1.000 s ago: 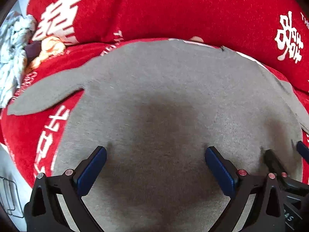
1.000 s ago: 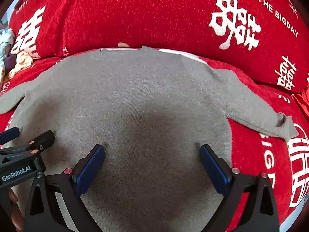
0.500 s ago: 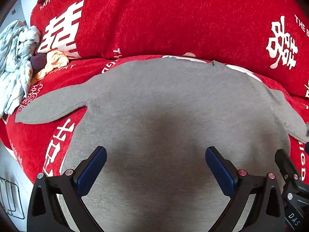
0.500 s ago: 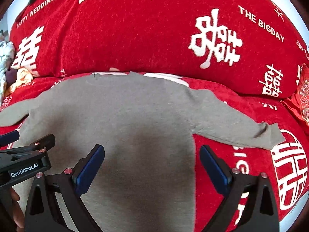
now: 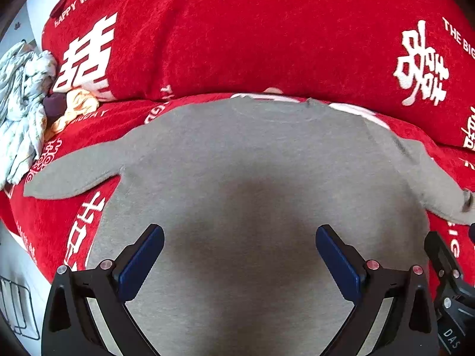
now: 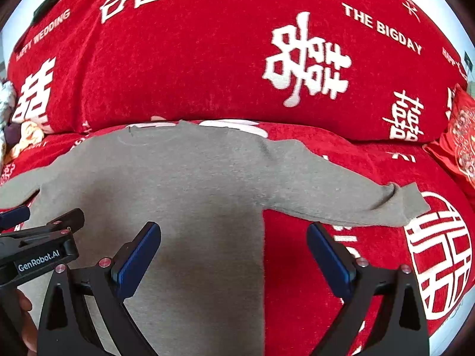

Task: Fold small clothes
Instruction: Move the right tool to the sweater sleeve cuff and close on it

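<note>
Left gripper (image 5: 239, 255): jaws wide apart, holding nothing, poised above the lower body of the grey sweater (image 5: 252, 178). Right gripper (image 6: 233, 252): likewise spread and empty, straddling the garment's right side edge (one pad over fabric, the other over the red cover (image 6: 371, 160)). The sweater lies flat, neckline toward the backrest, both sleeves splayed outward, evidently laid out so that a fold can begin. The right sleeve (image 6: 341, 198) appears the likeliest first grasp. A heap of other clothes (image 5: 20, 112) waits at far left.
</note>
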`<action>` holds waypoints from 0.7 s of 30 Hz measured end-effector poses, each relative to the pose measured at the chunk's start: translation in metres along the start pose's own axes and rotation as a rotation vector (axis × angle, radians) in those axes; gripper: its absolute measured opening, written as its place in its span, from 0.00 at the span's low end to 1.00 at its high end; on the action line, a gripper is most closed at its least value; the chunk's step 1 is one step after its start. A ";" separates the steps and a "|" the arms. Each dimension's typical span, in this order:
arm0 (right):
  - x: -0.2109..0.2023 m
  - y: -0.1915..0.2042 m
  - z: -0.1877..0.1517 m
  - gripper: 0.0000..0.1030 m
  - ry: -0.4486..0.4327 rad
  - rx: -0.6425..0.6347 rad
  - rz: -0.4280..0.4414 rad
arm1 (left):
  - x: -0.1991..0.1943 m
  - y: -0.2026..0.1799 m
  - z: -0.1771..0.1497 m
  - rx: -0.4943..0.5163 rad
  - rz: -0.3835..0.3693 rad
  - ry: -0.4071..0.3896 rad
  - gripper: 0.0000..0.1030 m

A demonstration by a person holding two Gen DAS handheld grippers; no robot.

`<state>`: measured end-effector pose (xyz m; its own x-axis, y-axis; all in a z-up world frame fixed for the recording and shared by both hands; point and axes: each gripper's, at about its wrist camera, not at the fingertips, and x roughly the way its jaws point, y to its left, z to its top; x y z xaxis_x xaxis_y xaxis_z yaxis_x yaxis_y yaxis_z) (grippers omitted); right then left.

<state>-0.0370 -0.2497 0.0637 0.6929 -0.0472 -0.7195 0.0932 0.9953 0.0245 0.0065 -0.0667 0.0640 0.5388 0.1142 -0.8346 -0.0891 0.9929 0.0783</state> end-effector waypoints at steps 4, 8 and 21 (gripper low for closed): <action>0.000 -0.027 0.003 0.96 0.003 0.045 -0.029 | -0.008 -0.027 0.007 0.039 -0.020 -0.015 0.99; 0.000 -0.058 0.004 0.96 0.012 0.097 -0.059 | -0.014 -0.064 0.010 0.104 -0.044 -0.026 0.99; 0.008 -0.151 -0.004 0.96 0.030 0.216 -0.149 | -0.015 -0.161 0.013 0.230 -0.102 -0.019 0.99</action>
<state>-0.0489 -0.4003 0.0513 0.6387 -0.1862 -0.7466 0.3456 0.9363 0.0621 0.0235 -0.2281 0.0711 0.5510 0.0115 -0.8344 0.1584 0.9803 0.1180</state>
